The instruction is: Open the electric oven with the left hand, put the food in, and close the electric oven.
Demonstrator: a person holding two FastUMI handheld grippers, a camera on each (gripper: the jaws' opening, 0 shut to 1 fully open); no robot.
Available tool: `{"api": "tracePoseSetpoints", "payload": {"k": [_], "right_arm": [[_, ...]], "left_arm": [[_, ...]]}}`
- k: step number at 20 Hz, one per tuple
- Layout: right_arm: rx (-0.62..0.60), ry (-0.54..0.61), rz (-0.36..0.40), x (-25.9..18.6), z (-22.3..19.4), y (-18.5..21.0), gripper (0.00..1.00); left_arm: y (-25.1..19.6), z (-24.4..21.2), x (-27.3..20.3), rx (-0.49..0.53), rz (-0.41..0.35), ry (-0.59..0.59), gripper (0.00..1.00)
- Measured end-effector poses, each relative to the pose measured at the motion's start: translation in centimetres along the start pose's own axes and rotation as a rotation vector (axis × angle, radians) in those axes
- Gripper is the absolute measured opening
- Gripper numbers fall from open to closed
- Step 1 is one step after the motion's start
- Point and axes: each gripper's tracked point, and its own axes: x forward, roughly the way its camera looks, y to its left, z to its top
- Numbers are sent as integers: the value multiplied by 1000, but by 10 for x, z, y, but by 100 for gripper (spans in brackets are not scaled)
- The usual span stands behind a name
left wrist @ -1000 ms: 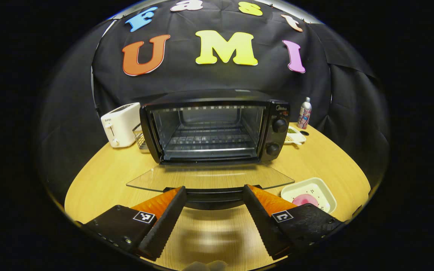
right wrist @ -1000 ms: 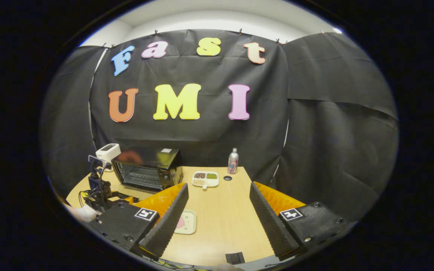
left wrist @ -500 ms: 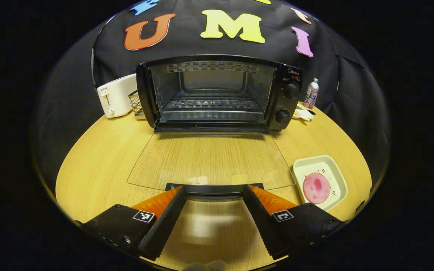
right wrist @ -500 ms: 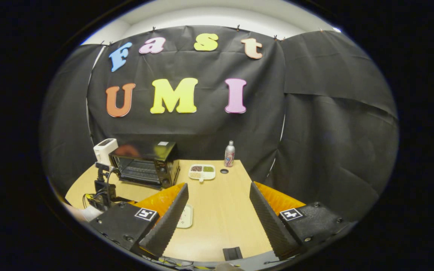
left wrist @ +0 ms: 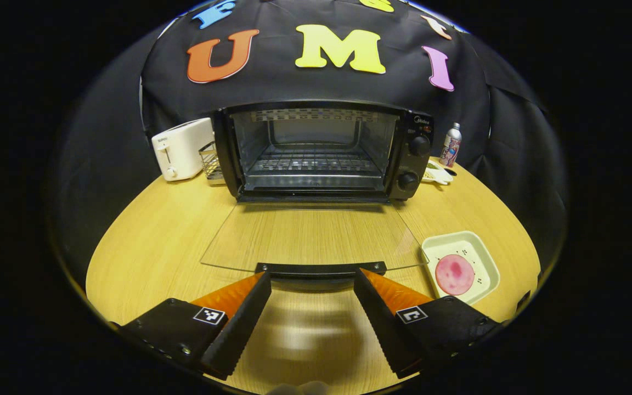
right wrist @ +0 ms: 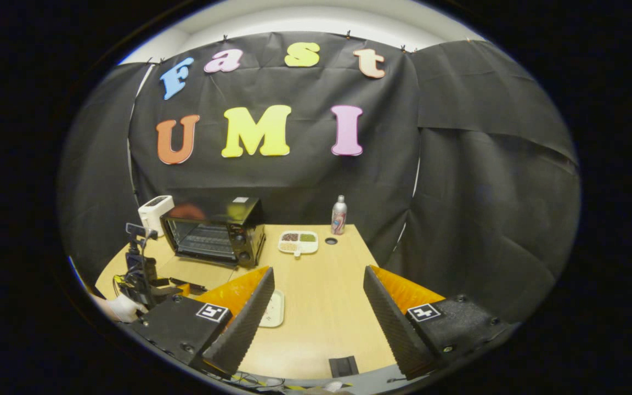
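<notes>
Left gripper [left wrist: 311, 277]: spread wide, nothing between the fingers, hovering just short of the door handle [left wrist: 321, 269] and not touching it as far as can be told. Right gripper [right wrist: 319, 271]: also wide and empty, hanging well back from everything.

Working down by size:

- Wooden table [left wrist: 146, 247]: plenty of bare surface on the right for an approach.
- Toaster oven [left wrist: 412, 159]: sits at the back of the table, cavity exposed, wire rack [left wrist: 310, 163] visible inside.
- Glass door [left wrist: 310, 236]: folded all the way down, lying roughly flat towards the camera. Looks like the opening part is done, so on to loading.
- Square plate [left wrist: 461, 237]: just beside the door's right corner, near the table's front edge.
- Pink round slice of food [left wrist: 453, 274]: lying flat on that plate.

Tips for the loading step, just my read:

- Probably best to go in with the right gripper, since the plate sits on that side.
- Pinch the plate by its near rim rather than poking at the slice.
- Keep it level so the food doesn't slide off.
- Lift over the flat glass instead of dragging across it.
- Aim for the middle of the rack.
- Meanwhile pull the left one clear of the handle, but keep it close for the closing bit.
</notes>
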Motion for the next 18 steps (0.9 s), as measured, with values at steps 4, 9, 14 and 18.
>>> {"api": "tracePoseSetpoints", "payload": {"k": [4,9,14,18], "right_arm": [[9,55,34,21,-23,8,100],[-3,165,100,58,-69,26,100],[-26,286,150,109,-121,46,96],[-27,395,196,149,-165,64,82]], "left_arm": [[6,15,-43,-9,-7,-64,97],[13,59,-107,-29,7,-189,97],[19,113,-182,35,40,-343,97],[15,139,-235,71,66,-424,96]]}}
